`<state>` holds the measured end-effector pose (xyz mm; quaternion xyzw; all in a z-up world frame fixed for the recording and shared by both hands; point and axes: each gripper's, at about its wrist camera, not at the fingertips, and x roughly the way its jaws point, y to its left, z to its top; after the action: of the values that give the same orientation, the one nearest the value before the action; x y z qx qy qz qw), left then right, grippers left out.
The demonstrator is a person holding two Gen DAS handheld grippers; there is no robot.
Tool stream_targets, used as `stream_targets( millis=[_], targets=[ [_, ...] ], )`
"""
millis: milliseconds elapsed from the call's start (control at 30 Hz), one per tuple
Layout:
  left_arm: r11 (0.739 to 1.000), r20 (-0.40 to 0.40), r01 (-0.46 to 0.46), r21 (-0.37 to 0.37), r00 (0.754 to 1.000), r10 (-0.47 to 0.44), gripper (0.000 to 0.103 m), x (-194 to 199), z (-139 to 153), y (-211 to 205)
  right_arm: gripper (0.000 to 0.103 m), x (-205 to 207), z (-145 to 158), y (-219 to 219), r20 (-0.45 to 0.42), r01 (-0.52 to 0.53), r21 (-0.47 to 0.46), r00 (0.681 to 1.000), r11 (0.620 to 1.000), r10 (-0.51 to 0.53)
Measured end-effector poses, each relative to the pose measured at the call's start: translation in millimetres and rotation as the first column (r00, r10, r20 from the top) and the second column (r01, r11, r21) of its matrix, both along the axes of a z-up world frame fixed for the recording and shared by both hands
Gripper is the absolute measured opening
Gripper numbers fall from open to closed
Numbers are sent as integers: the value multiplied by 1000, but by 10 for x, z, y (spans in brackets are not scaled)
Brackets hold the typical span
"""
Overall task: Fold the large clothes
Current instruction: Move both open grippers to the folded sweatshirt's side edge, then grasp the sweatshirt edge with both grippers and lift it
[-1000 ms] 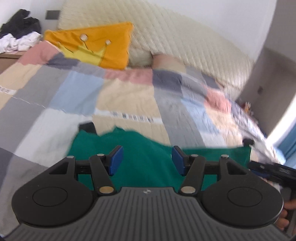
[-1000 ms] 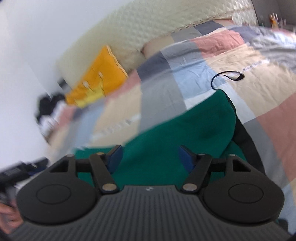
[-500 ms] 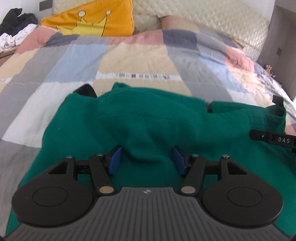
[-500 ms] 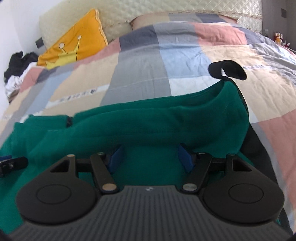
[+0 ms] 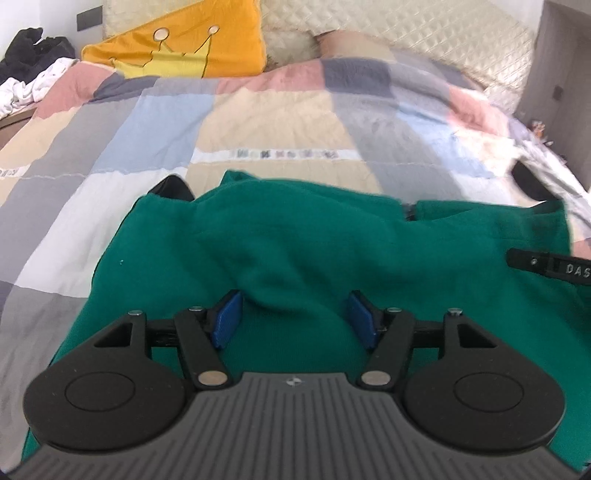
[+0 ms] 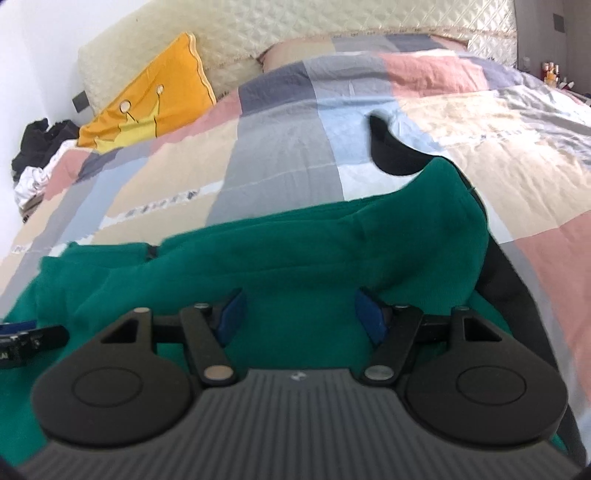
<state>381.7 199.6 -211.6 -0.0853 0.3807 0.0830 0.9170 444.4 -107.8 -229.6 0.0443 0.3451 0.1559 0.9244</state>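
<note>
A large green garment [image 5: 332, 251] with black trim lies crumpled across a patchwork quilt [image 5: 258, 118] on a bed. My left gripper [image 5: 294, 319] hovers low over its near part, open, and a raised ridge of green cloth reaches in between the blue pads [image 5: 227, 319] without being pinched. The right gripper [image 6: 301, 317] stands open the same way over the garment [image 6: 295, 258] further right. A black cuff or hood piece [image 6: 391, 155] sticks out past the far edge. Each gripper's black tip shows at the edge of the other's view.
A yellow crown cushion [image 5: 184, 51] leans on the quilted cream headboard [image 5: 443, 33]. A heap of black and white clothes [image 5: 26, 74] lies at the far left. Small bottles [image 6: 550, 70] stand beyond the bed's right side. Bare quilt [image 6: 280, 147] stretches beyond the garment.
Both grippers have sunk toward the green garment and rolled level, so the cloth now fills the lower half of each view. Their jaws stay about equally wide.
</note>
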Motion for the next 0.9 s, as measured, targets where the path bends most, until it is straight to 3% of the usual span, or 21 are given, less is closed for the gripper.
stream_targets(
  millis=[133,267,467,633,900],
  targets=[
    [1000,57,11,-27,998,-9,69,-272,209,-107,69,-320,243,-42,41,-21,24,999,999,20],
    [998,99,70,6,993,-71,69,-555,389,-316,69,-677,410,-103,49,-46,102,998,994,41],
    [985,156,174,2,973,-172,69,-1024,631,-646,69,-1209,510,-33,65,-130,72,990,989,125],
    [983,91,186,-4,979,-185,68,-1229,457,-861,69,-1386,385,55,10,-144,35,990,989,144],
    [984,1,180,7,984,-180,69,-1160,84,-926,70,-1374,101,24,-58,-131,86,989,988,137]
  ],
)
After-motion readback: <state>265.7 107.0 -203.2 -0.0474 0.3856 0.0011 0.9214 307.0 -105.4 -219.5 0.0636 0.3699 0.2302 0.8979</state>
